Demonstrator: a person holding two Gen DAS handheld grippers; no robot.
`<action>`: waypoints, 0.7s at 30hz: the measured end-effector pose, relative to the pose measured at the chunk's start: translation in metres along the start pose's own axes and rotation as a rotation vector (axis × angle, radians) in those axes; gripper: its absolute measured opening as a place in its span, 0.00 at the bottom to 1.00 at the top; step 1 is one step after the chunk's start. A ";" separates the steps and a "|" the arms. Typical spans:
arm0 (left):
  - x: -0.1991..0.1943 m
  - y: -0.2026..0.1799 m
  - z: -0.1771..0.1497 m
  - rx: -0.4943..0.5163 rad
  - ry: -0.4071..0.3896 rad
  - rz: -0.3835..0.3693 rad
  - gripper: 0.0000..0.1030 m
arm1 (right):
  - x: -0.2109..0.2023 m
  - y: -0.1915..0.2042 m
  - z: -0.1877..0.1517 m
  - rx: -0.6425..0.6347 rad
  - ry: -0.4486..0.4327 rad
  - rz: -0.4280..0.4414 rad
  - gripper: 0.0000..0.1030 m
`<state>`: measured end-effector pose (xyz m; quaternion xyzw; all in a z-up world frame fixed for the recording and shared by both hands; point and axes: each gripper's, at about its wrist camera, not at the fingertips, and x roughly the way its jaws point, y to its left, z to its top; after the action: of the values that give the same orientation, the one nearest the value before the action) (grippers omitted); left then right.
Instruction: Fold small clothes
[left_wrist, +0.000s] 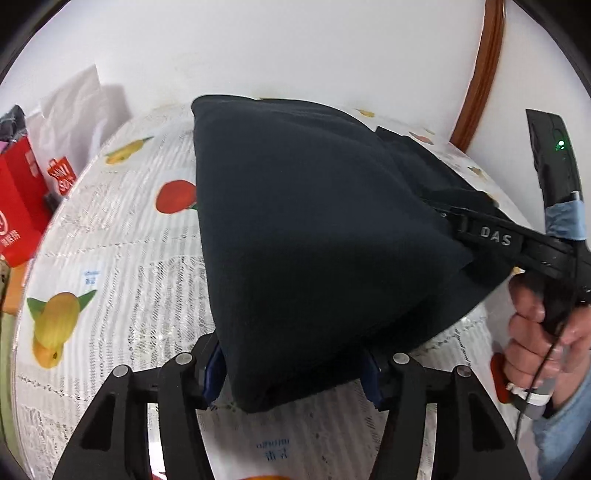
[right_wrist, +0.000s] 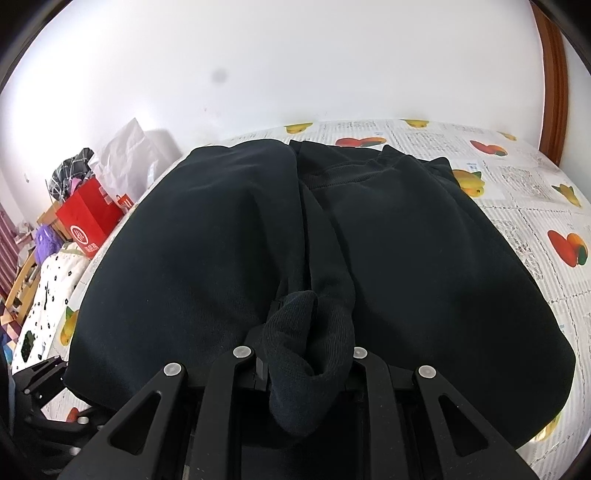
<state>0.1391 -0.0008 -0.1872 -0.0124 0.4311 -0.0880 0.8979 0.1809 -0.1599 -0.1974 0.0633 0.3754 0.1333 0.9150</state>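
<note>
Dark navy sweatshirt (right_wrist: 229, 236), thick knit, is laid across the tablecloth (left_wrist: 122, 236), a white cloth printed with grey text and coloured fruit, and covers most of its middle. One side panel is folded over onto the body of the garment, and the ribbed neckline (right_wrist: 354, 173) is seen at the far end of the garment, toward the white wall (right_wrist: 295, 66). Left gripper (left_wrist: 295, 373) is positioned at the near corner of the sweatshirt; its jaws stand apart, one blue pad (left_wrist: 214, 373) on each side of the folded corner, and no pressing on the fabric is shown. Right gripper (right_wrist: 306, 347) is closed on the ribbed cuff (right_wrist: 314, 332) of a sleeve, which is bunched between its fingers above the near edge of the sweatshirt; in the left wrist view the same tool is seen at the right edge of the garment, carried by a hand (left_wrist: 539, 332) in a light blue sleeve (left_wrist: 565, 424). Red paper bag (right_wrist: 88, 218) is set beyond the left edge of the tablecloth, with a white paper bag (right_wrist: 129, 155) behind it against the wall and a dark checked item just beside the two. Wooden door frame (right_wrist: 554, 85), brown, is noted past the far right corner of the tablecloth. Black-and-white dotted fabric (right_wrist: 48, 288) is noted below the red bag, off the left edge of the tablecloth.
</note>
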 end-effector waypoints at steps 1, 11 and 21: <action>0.001 0.000 0.001 -0.002 -0.003 0.007 0.50 | 0.000 -0.001 0.000 0.003 0.000 0.005 0.17; -0.010 0.014 -0.006 0.003 -0.019 0.059 0.42 | -0.048 -0.002 0.016 -0.033 -0.159 0.029 0.15; -0.010 0.016 -0.008 0.012 -0.027 0.062 0.42 | -0.055 -0.070 -0.017 0.086 -0.097 -0.011 0.17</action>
<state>0.1290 0.0171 -0.1855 0.0049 0.4184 -0.0626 0.9061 0.1453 -0.2428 -0.1883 0.1070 0.3362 0.1088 0.9293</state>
